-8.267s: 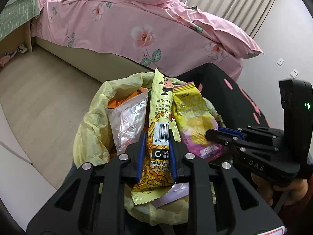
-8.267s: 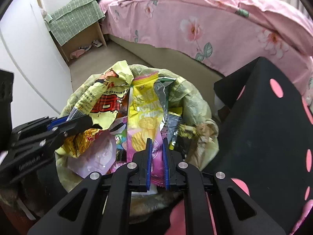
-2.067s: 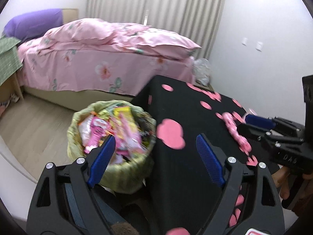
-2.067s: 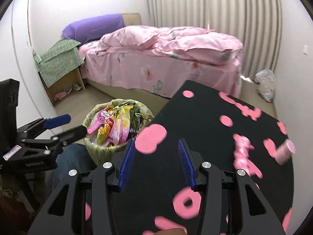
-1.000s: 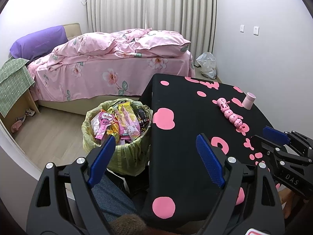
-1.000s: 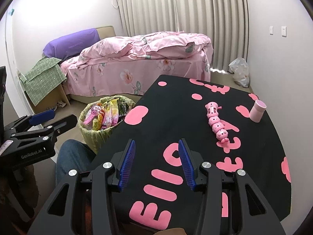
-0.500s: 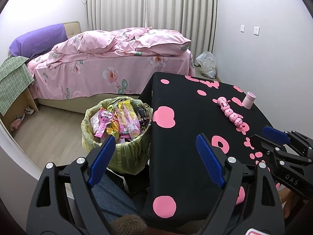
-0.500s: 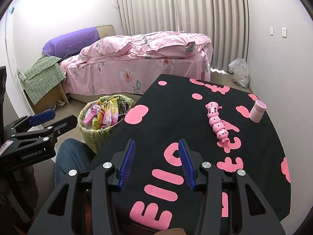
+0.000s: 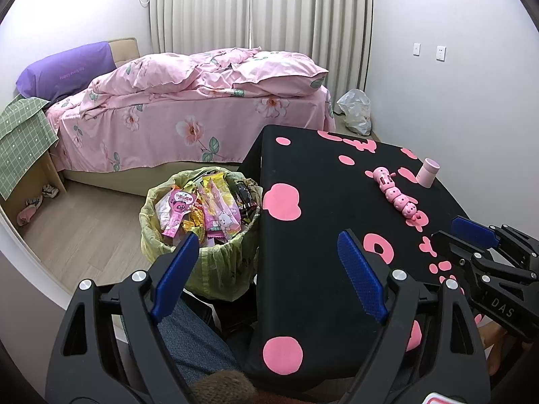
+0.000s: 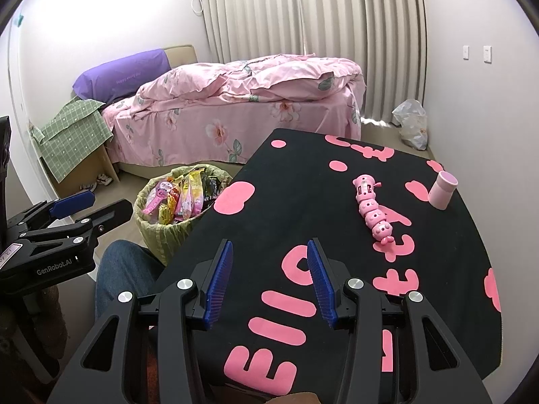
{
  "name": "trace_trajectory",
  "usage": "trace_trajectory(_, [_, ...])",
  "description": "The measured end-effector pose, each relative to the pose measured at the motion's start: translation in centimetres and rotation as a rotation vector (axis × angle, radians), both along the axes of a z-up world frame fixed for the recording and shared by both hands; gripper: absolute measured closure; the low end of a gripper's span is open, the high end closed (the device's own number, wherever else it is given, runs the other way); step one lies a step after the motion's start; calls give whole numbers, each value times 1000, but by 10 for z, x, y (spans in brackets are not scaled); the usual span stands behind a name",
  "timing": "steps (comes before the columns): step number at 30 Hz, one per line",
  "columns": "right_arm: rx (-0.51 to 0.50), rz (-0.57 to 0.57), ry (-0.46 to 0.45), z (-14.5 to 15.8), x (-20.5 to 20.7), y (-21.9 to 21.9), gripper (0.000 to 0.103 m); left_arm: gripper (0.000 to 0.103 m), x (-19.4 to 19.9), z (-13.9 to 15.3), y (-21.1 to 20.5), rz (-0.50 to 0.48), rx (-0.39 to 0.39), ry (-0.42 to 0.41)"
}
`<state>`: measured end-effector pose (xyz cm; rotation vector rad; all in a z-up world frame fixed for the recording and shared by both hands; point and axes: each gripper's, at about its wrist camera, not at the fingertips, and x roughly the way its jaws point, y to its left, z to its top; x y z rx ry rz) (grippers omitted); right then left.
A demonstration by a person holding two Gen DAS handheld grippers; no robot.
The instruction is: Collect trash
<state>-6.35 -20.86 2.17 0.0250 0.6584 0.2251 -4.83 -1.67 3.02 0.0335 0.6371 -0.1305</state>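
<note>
Hovering over black counter point(image 10: 303, 202), left tool point(image 9: 266, 262) wide, right tool point(image 10: 269, 272) moderately open, both empty; crinkly foil wrappers point(image 9: 205, 208) heaped in yellow-lined round bin point(image 9: 215, 269).

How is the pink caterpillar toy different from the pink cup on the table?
The caterpillar toy is long and bumpy, made of joined round pieces; the cup is short and smooth. The toy lies flat along the table, while the cup stands upright near the edge. Both are pink, sit apart, and neither is held.

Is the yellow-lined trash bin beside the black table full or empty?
Full: the yellow-lined trash bin is heaped with snack wrappers rising above its rim in both views.
</note>
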Motion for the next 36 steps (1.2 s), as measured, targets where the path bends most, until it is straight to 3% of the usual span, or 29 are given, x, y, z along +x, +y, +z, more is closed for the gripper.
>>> trace_trajectory(24, [-3,-1,1,0,0,-1,60,23,-1,5,0,8,-2,-11])
trace_trajectory(33, [-20,-9,10,-2,2,-2,60,23,6,-3,-9,-19,-26,19])
trace_trajectory(36, [-7,17,67,-11,17,-9,60,23,23,-16,-16,-37,-46,72])
